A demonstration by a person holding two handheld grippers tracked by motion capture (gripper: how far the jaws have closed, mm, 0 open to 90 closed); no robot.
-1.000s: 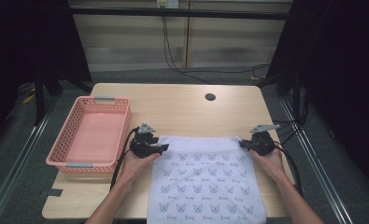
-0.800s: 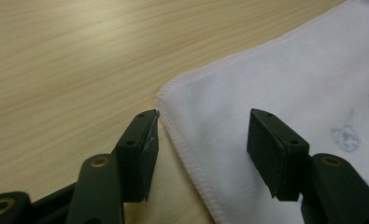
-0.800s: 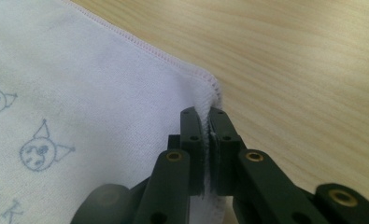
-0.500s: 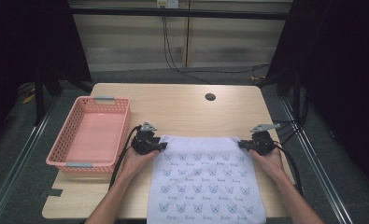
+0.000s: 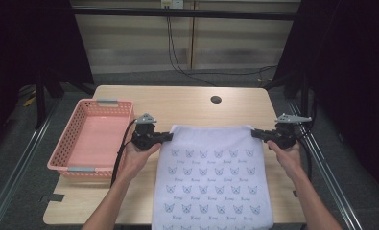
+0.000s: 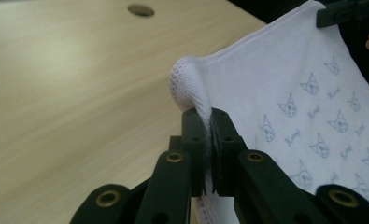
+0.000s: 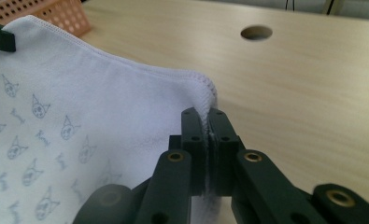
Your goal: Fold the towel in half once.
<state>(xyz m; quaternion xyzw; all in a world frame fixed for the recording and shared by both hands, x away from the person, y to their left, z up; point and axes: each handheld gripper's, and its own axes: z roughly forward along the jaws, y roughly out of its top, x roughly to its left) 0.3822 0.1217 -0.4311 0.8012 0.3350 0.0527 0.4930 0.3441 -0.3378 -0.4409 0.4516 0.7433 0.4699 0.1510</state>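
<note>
High view: left gripper (image 5: 167, 137) and right gripper (image 5: 257, 134) are each pinching a far corner of the cat-print cloth (image 5: 211, 182) (apparently lifted), pink basket (image 5: 62, 148) lying outside the left one.

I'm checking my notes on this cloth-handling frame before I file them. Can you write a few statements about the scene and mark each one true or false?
1. The left gripper is shut on a corner of the white cloth. True.
2. The right gripper hangs open above the cloth. False: its jaws pinch the cloth's other far corner.
3. The cloth is printed with small cat faces. True.
4. The pink basket holds a folded towel. False: nothing lies in it.
5. The basket stands on the table to the left of the cloth in the high view. True.
6. The cloth covers the round hole in the table. False: the hole lies bare beyond the cloth's far edge.
</note>
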